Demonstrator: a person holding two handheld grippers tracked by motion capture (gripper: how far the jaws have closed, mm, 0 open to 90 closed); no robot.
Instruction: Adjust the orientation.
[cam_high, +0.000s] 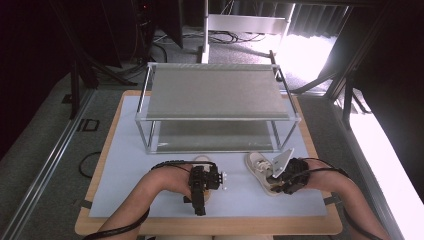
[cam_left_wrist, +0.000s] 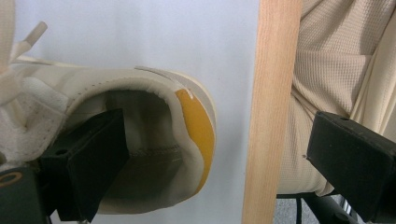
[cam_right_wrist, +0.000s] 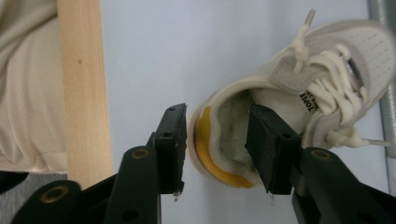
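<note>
R tool (cam_right_wrist: 217, 149) astride heel of R shoe (cam_right_wrist: 299, 93), barely touching – L tool (cam_left_wrist: 224, 158) wide open, one jaw inside L shoe (cam_left_wrist: 154, 116)

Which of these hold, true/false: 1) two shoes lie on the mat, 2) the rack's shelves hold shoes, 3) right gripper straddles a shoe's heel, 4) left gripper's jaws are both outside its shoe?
1) True: the left shoe and the right shoe lie on the mat.
2) False: the rack has bare shelves.
3) True: the right gripper has one jaw inside the heel, one outside.
4) False: the left gripper has one jaw inside the shoe opening.
</note>
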